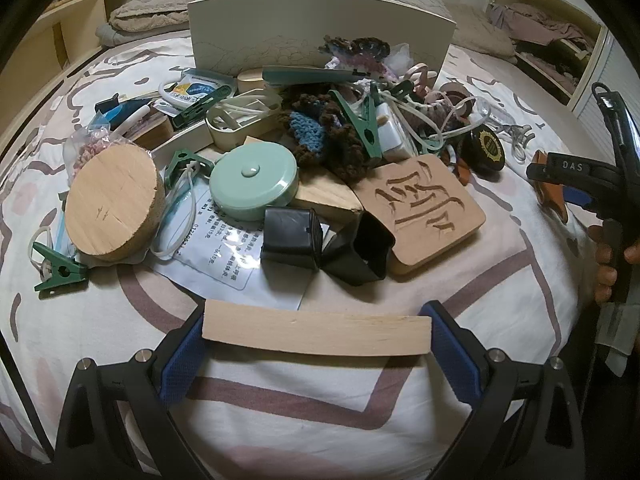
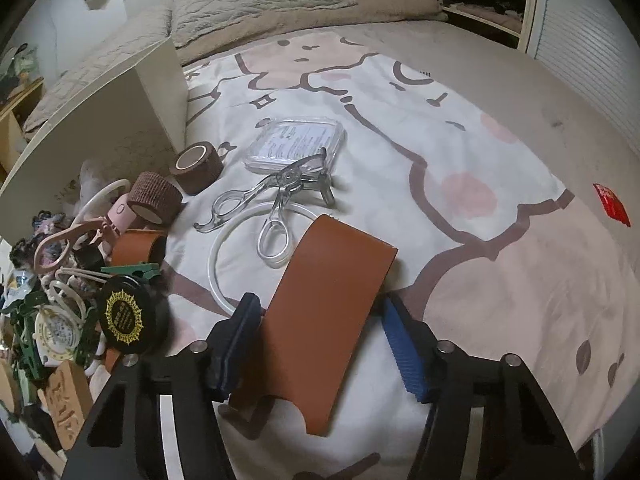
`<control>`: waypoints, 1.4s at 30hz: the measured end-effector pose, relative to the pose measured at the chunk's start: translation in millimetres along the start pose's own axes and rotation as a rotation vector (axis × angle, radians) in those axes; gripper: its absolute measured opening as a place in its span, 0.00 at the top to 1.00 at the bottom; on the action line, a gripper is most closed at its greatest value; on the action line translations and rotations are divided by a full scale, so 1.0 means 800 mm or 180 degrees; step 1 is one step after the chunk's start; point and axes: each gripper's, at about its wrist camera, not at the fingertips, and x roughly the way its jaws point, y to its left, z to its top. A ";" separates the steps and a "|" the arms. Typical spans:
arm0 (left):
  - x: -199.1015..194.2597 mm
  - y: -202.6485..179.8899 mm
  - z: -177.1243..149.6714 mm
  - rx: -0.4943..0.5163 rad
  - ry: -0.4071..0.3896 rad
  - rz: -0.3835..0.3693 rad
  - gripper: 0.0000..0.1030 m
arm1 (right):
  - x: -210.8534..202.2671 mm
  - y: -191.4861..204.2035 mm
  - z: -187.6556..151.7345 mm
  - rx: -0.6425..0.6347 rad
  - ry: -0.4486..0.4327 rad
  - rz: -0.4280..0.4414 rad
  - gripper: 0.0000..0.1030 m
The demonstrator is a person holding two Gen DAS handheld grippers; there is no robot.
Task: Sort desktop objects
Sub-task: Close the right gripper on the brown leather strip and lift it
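My left gripper (image 1: 316, 320) is shut on a pale wooden block (image 1: 316, 334), which spans crosswise between the blue pads above the bedsheet. Just beyond it lies the pile of objects: a round wooden disc (image 1: 112, 204), a mint-green round case (image 1: 254, 180), two black rubber caps (image 1: 292, 240) and a carved wooden plaque (image 1: 424, 204). My right gripper (image 2: 320, 300) is shut on a brown leather sleeve (image 2: 324, 320), both pads against its long edges. In the left wrist view that right gripper (image 1: 560, 188) shows at the far right, a hand (image 1: 608, 268) on its handle.
A white box (image 1: 320, 28) stands behind the pile. Near the right gripper lie two brown bandage rolls (image 2: 196, 166), an eyelash curler (image 2: 280, 188), a clear plastic case (image 2: 296, 144), a white ring (image 2: 216, 264) and a black gold-printed lid (image 2: 126, 316). A red packet (image 2: 612, 204) lies far right.
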 end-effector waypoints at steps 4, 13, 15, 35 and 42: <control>0.001 0.000 0.000 0.0003 0.0000 0.0007 0.02 | 0.003 0.005 0.002 -0.0072 -0.0055 -0.0004 0.50; 0.001 -0.001 0.000 0.0012 -0.0003 0.0016 0.02 | -0.006 0.011 0.000 -0.0154 -0.0133 0.0102 0.51; 0.001 -0.001 0.000 0.0014 -0.0003 0.0018 0.02 | -0.009 0.014 -0.001 -0.0185 -0.0172 0.0135 0.51; 0.002 -0.001 -0.001 0.0018 -0.0004 0.0025 0.02 | -0.014 0.012 -0.031 -0.0167 0.0076 -0.0341 0.28; 0.002 -0.002 -0.001 0.0017 -0.0004 0.0027 0.02 | -0.022 -0.006 -0.031 0.0084 -0.0002 -0.0506 0.28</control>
